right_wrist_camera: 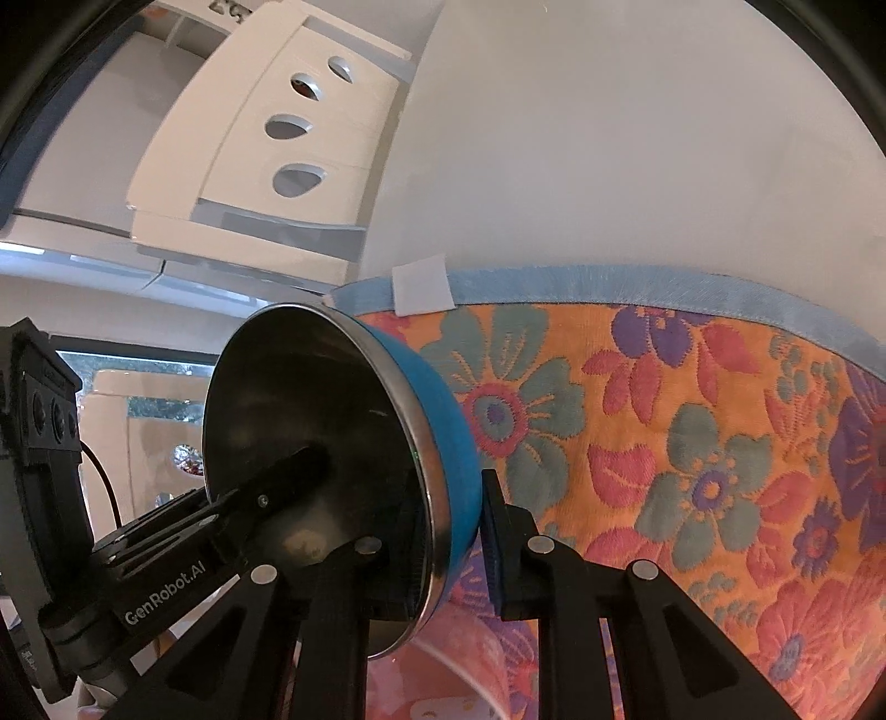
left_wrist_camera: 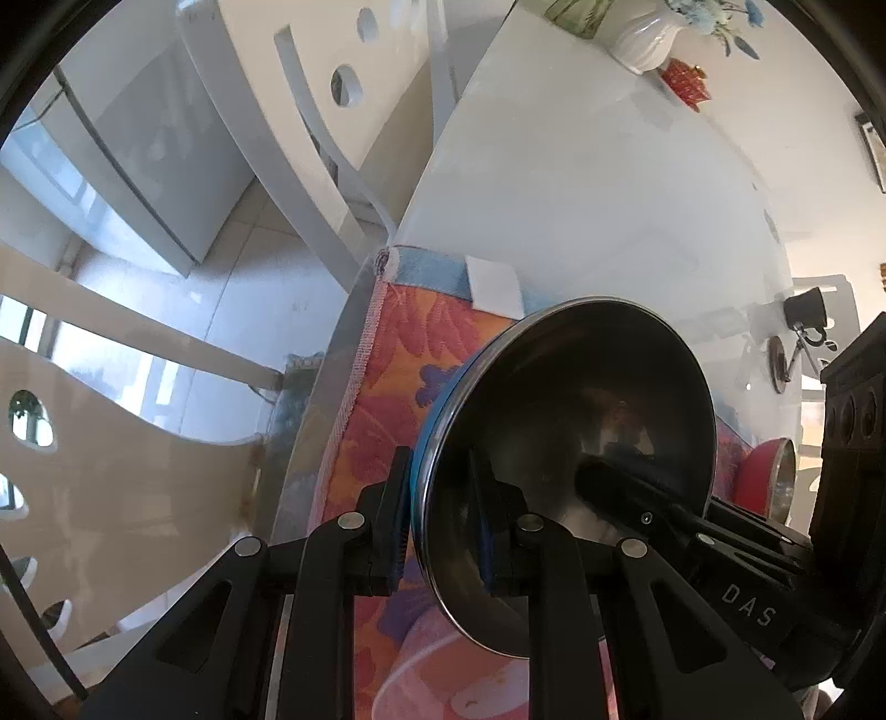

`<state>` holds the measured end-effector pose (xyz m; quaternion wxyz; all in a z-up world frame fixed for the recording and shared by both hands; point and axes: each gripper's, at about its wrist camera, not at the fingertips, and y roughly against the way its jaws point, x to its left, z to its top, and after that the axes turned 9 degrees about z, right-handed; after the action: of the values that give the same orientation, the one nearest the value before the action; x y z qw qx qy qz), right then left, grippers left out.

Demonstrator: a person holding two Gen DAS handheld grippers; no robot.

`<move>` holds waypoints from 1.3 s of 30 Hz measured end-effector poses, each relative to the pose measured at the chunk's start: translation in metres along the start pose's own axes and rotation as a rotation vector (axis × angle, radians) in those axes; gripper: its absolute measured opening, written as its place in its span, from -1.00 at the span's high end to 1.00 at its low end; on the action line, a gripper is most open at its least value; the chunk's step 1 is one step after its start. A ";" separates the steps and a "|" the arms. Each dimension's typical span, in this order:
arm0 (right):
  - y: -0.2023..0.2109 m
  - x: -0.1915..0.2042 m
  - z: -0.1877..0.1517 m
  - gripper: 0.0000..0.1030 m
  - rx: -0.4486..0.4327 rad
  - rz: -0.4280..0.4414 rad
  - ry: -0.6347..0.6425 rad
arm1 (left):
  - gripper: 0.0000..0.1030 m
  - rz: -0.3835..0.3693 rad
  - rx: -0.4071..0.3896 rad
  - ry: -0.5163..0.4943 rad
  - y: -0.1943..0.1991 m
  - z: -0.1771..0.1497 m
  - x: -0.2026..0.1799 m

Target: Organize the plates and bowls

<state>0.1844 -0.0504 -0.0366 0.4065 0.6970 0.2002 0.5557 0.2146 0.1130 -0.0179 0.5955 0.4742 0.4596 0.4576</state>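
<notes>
1. In the left wrist view our left gripper sits at lower centre, its jaws closed tight on the rim of the blue bowl: one finger presses the blue outer wall, the other lies inside against the steel lining.
2. In the right wrist view our right gripper sits at lower centre and is clamped on the opposite rim of the same blue bowl, one finger inside the steel, one on the blue outside.
3. The bowl is tilted steeply, its dark steel inside facing each camera, and it hangs between the two grippers above the floral mat. We cannot tell whether any part of it touches the mat.
4. Each view shows the other gripper reaching in: from the lower right in the left view, from the lower left in the right view.
5. The mat is orange with pink, teal and purple flowers and a pale blue border, and it lies on the white table.
6. A pale pink bowl rests on the mat at the bottom of the left view, under the lifted bowl.
7. A red bowl lies at the right edge of the left view.
8. A white vase stands at the table's far end, upper right; white chairs fill the upper left.
</notes>
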 end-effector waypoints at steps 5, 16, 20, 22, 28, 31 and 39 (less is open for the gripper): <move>0.019 0.009 -0.009 0.67 -0.012 0.004 0.001 | 0.68 -0.008 -0.018 0.002 0.017 -0.009 0.001; 0.053 0.028 -0.037 0.67 -0.026 0.008 0.021 | 0.68 -0.005 -0.046 -0.003 0.050 -0.030 -0.001; 0.059 0.031 -0.049 0.67 -0.026 0.012 0.026 | 0.68 -0.003 -0.054 -0.007 0.058 -0.040 -0.002; 0.062 0.033 -0.057 0.67 -0.025 0.009 0.030 | 0.68 -0.004 -0.056 -0.006 0.061 -0.045 -0.002; 0.065 0.034 -0.070 0.67 -0.013 0.000 0.032 | 0.68 -0.001 -0.054 -0.014 0.066 -0.060 -0.004; 0.066 0.033 -0.076 0.67 -0.005 -0.010 0.029 | 0.68 -0.006 -0.044 -0.013 0.066 -0.066 -0.003; 0.059 0.029 -0.091 0.67 0.045 -0.016 0.016 | 0.68 0.009 -0.015 -0.015 0.060 -0.080 0.000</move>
<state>0.0978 -0.0324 0.0322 0.3936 0.7000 0.2214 0.5532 0.1292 0.1322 0.0307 0.6003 0.4752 0.4495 0.4602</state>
